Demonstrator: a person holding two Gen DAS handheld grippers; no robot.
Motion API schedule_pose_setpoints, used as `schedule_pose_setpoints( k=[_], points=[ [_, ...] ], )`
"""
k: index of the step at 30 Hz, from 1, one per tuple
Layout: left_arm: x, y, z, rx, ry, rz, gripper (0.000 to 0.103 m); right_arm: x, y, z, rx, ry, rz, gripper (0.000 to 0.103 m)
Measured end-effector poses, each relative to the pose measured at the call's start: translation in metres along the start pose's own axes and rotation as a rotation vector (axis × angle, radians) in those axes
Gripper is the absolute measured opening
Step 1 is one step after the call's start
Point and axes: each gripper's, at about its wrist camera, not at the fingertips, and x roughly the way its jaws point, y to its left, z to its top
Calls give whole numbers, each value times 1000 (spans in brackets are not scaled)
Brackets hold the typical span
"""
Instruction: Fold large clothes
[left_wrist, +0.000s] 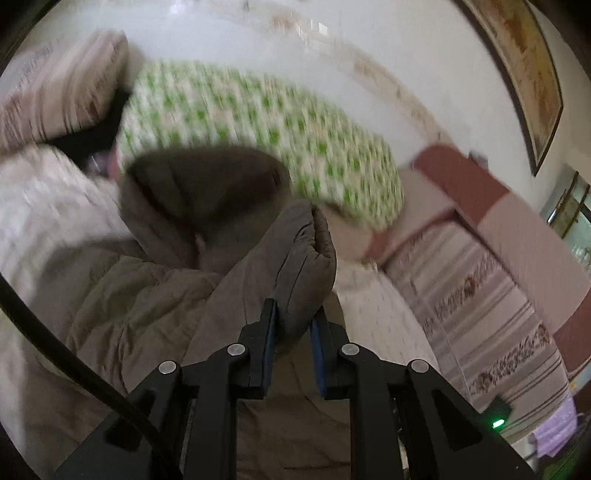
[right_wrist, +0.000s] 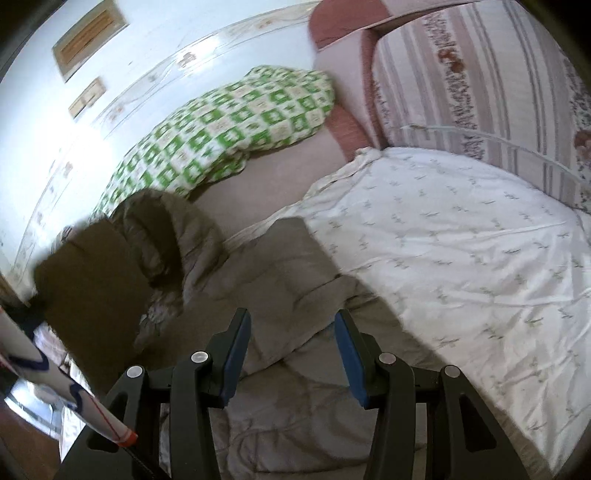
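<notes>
Taupe padded jacket (left_wrist: 155, 295) was found unfolded on the bed (right_wrist: 461, 258); sleeve (left_wrist: 299, 266) clamped by left gripper (left_wrist: 293, 325), right gripper (right_wrist: 291, 332) wide, empty.

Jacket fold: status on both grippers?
Left gripper shut on a puffy fold of the brown jacket, lifted. Right gripper open, empty, over the jacket. Green checked pillow behind, apart from it.

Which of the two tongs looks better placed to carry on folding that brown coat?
The left. The left tongs already pinch a padded fold of the coat, lifted off the bed. The right tongs hang open above the coat, gripping nothing, so they would first need to take hold.
</notes>
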Motion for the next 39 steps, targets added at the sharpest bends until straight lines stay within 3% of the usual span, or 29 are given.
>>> schedule_pose_setpoints(
  k=[5, 6, 9, 14, 16, 18, 20, 21, 25, 31, 35, 37, 39],
  points=[
    [57, -7, -46, 29, 118, 30, 17, -3, -25, 10, 64, -3, -20, 52],
    [68, -7, -55, 33, 150, 36, 20, -3, -27, 11, 67, -1, -18, 52],
    [87, -2, -71, 29, 259, 46, 47, -5, -29, 12, 63, -3, -21, 52],
    [40, 14, -71, 16, 228, -30, 55, -2, -23, 10, 61, -4, -14, 52],
    [5, 25, -64, 22, 150, -31, 69, 2, -15, 5, 38, 11, 2, 51],
    [-27, 46, -55, 24, 52, 28, 79, 5, -3, -1, 3, 25, 29, 51],
    [-51, 73, -47, 13, -29, 160, 79, 9, 15, -10, -62, 41, 67, 47],
    [-58, 94, -43, -3, -45, 237, 79, 11, 22, -14, -88, 48, 78, 45],
    [-57, 146, -40, -29, -52, 391, 79, 25, 49, -28, -199, 71, 101, 42],
    [-31, 184, -42, -81, -2, 388, 79, 63, 76, -43, -300, 114, 62, 41],
    [-13, 198, -49, -72, 46, 455, 80, 88, 80, -50, -321, 176, -1, 41],
    [-4, 207, -55, -116, 101, 467, 87, 105, 76, -61, -349, 240, -50, 41],
    [0, 213, -58, -145, 120, 468, 91, 115, 68, -66, -325, 284, -47, 41]
  ],
)
